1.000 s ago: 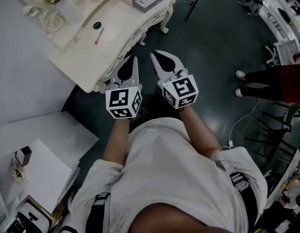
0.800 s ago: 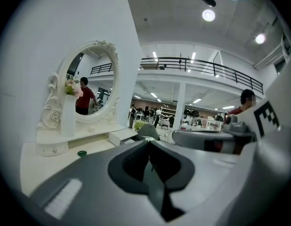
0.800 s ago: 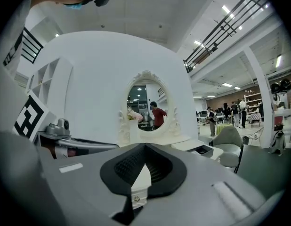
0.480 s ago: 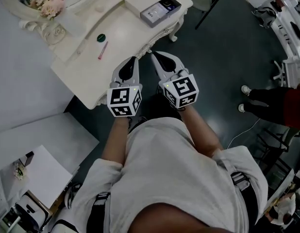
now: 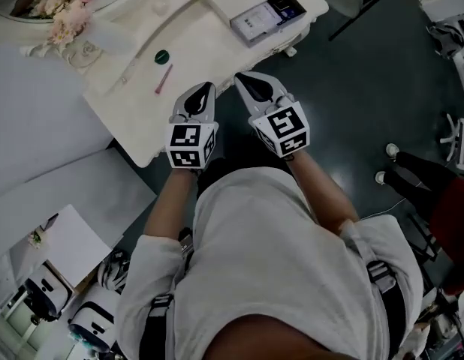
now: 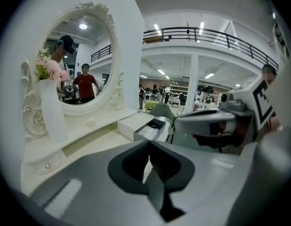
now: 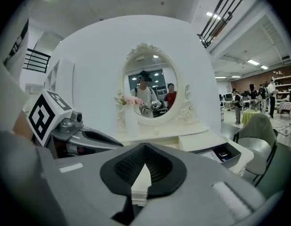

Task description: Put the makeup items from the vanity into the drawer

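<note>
Two grippers show: one left gripper and one right gripper. There is one worktop, and on it lie two loose makeup items: one round green item and one pink stick. There is one open drawer, one oval mirror, one vase of flowers and one chair.

Pink flowers stand in a white vase; a grey chair nearby; a bystander's white shoes rest on the dark floor.
</note>
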`<state>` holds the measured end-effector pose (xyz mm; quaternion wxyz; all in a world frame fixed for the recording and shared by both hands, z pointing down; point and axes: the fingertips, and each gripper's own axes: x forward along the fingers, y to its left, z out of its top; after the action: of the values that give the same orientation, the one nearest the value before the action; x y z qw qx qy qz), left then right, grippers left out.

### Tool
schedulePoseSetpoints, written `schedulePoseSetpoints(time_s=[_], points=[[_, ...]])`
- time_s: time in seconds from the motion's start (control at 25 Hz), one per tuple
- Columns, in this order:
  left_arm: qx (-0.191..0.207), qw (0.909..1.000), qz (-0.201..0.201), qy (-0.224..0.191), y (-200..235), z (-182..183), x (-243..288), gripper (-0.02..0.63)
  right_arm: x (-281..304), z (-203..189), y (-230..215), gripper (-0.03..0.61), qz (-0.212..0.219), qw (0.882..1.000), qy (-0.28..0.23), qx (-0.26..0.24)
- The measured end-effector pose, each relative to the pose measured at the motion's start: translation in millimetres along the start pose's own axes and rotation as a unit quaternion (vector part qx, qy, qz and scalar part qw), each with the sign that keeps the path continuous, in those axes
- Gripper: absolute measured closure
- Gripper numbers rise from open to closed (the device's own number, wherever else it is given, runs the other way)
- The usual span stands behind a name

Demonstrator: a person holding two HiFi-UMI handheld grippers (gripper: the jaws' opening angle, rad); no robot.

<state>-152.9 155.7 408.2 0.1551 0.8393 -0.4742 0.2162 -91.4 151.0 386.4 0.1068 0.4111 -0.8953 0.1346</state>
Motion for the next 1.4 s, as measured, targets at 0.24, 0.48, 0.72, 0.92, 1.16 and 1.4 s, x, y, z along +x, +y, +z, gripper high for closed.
schedulePoseSetpoints(time_s=[0.24, 0.48, 0.72, 0.92, 1.16, 1.4], points=[[0.019, 0.9985, 0.002, 0.052, 15, -15, 19, 0.611, 31, -6, -16, 0.580, 0.037, 0.998, 0.033, -0.035], [0.041, 0.9943, 0.015, 0.098, 51, -38, 31, 0.611, 62, -18, -2, 0.580, 0.067, 0.995, 0.057, -0.042], [0.061, 0.9858, 0.002, 0.156, 94, -63, 38, 0.611, 93, -34, 11, 0.579, 0.077, 0.992, 0.097, -0.032], [0.091, 0.9728, -0.005, 0.213, 136, -90, 42, 0.611, 122, -37, 18, 0.578, 0.083, 0.989, 0.120, -0.027], [0.120, 0.9572, -0.012, 0.263, 175, -119, 52, 0.611, 152, -48, 20, 0.578, 0.081, 0.986, 0.148, -0.016], [0.151, 0.9370, -0.008, 0.315, 211, -148, 65, 0.594, 164, -58, 20, 0.579, 0.070, 0.983, 0.169, -0.009]])
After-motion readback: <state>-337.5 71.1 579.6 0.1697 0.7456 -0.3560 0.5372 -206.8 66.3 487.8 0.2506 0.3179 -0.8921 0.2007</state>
